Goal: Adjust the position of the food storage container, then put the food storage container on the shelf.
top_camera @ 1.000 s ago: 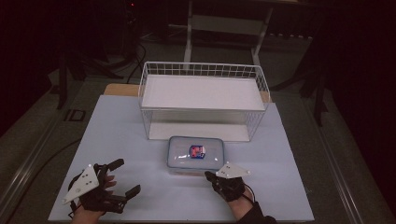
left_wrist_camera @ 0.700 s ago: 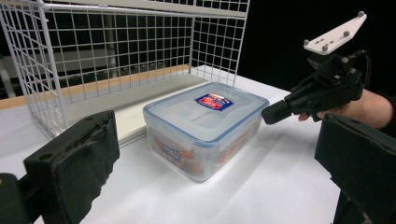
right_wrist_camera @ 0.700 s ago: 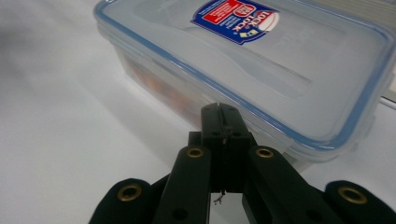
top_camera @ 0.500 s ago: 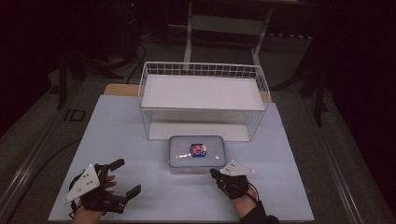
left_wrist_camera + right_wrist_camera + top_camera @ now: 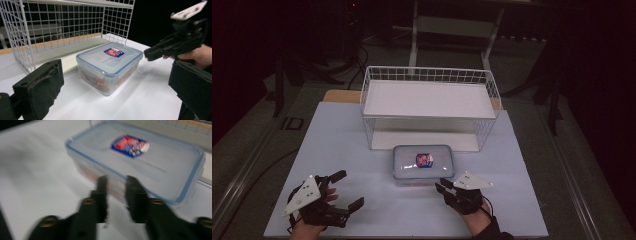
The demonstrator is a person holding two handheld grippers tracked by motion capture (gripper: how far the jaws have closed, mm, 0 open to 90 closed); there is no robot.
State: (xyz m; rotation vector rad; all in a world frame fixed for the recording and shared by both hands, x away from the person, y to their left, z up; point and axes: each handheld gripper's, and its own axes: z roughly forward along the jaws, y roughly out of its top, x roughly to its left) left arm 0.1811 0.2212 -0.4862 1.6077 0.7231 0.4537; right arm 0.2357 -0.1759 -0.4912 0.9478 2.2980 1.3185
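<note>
On white table (image 5: 352,150) amid dark room, lidded container (image 5: 422,162) before wire basket (image 5: 429,107), right gripper (image 5: 444,188) just beside it, jaws narrowly parted, empty, left gripper (image 5: 344,190) wide apart, empty

On the table (image 5: 342,150), a wire basket (image 5: 429,107) stands at the far centre, with a flat board (image 5: 429,98) lying across its top. Directly before the basket, touching or just short of its near side, sits a lidded container (image 5: 423,162), a label (image 5: 424,160) on its lid right of centre. The left gripper (image 5: 343,191) rests at the table's near left corner, well apart from the container, its jaws spread wide. The right gripper (image 5: 443,187) lies near and slightly right of the container, its jaws a narrow gap apart, tips just beside the container's near right corner.
</note>
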